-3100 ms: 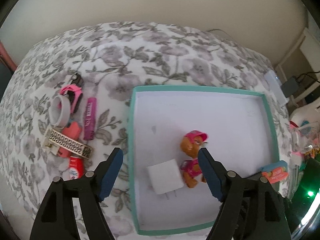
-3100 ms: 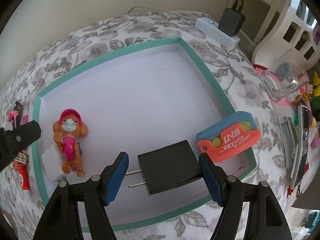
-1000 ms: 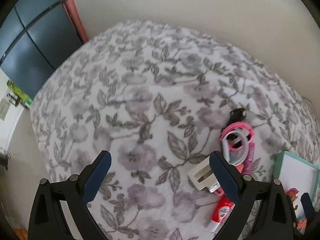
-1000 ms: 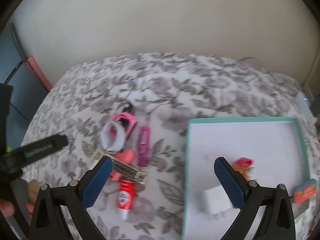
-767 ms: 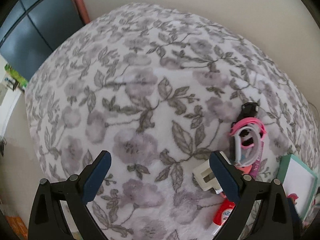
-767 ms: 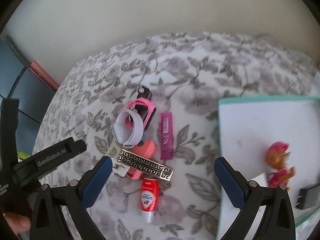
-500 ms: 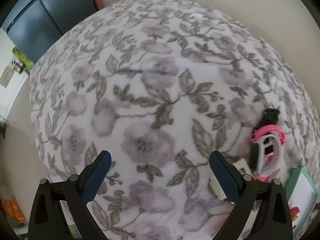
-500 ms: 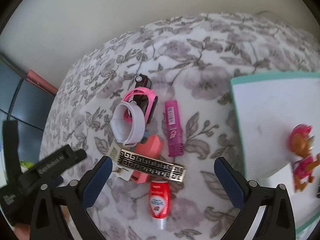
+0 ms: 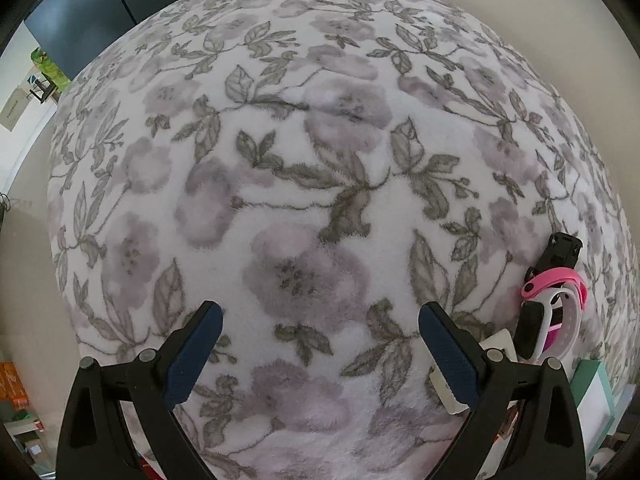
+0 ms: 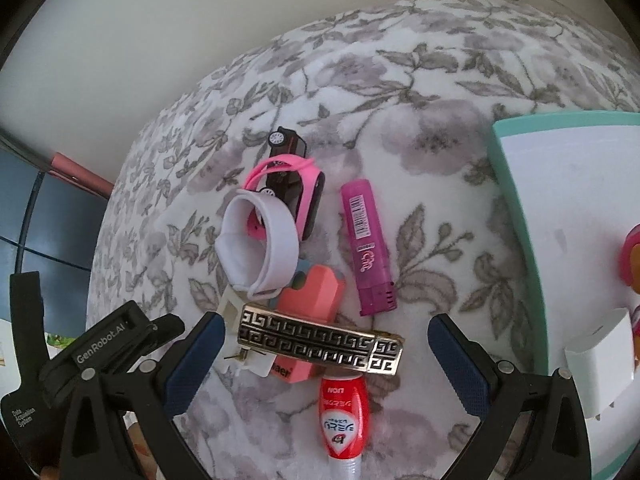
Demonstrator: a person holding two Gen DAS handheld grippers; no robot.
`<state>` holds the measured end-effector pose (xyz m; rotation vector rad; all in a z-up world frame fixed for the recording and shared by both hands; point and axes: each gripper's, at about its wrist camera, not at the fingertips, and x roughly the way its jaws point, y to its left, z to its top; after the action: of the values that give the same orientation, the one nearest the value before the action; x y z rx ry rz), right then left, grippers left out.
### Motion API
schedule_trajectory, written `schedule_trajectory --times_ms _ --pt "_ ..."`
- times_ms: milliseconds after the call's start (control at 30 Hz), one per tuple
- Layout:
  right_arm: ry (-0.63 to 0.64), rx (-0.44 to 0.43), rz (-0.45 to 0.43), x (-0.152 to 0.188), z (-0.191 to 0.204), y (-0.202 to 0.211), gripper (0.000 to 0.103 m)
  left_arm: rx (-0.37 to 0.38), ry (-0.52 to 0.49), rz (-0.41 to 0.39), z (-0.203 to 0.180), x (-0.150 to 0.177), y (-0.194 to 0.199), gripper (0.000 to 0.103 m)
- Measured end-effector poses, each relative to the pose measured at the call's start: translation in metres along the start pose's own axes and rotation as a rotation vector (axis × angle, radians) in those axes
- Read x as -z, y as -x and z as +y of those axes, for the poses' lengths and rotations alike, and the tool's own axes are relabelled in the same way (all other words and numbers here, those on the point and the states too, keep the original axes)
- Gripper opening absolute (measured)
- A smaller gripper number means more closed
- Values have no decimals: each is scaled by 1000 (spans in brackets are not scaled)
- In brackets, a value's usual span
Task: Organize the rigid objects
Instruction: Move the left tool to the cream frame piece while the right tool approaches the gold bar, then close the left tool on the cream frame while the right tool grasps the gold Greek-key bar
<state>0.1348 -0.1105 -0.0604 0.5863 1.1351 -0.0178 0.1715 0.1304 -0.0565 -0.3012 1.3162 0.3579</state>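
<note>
Both grippers' fingers [image 10: 460, 360] are spread wide, grasping nothing. The right gripper [image 10: 326, 360] hovers over the patterned metal bar [image 10: 320, 344]; the red tube [image 10: 342, 420] lies just below it, the magenta lighter [image 10: 366, 248] above, and the teal box [image 10: 516, 216] to its right.

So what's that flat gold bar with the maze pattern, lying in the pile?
The gold bar looks like a metal plate, perhaps a hair clip, with a black Greek-key pattern in two rows and a shiny rim. It lies flat and nearly level across the pile on the floral blanket, on top of a coral case and a white plug. A red tube's top meets its lower edge. The open right gripper straddles it without touching.
</note>
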Motion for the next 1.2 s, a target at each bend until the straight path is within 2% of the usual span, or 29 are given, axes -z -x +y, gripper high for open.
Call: schedule_trajectory --times_ms 67,133,267,500,667,800,967,1200 --pt "-7 -7 -3 0 0 1 98 6 -5 -1 4 -3 -2 99" --pt "-19 -12 -8 0 -2 3 89 15 -14 3 4 -4 -3 99" --pt "-49 -23 16 2 -9 1 86 27 -27 10 2 -6 -7 99" --pt "-40 -12 8 2 -10 3 86 58 -41 18 -4 -5 -6 99" --pt "-23 21 7 1 -12 10 86 94 -69 32 -22 2 -3 99" --pt "23 94 -5 1 -11 16 86 129 -95 40 -33 5 -3 99" --pt "-25 95 4 -1 -27 21 86 153 -127 42 -54 12 1 99" --pt "-22 92 4 -1 -28 27 86 170 -172 46 -82 23 5 99"
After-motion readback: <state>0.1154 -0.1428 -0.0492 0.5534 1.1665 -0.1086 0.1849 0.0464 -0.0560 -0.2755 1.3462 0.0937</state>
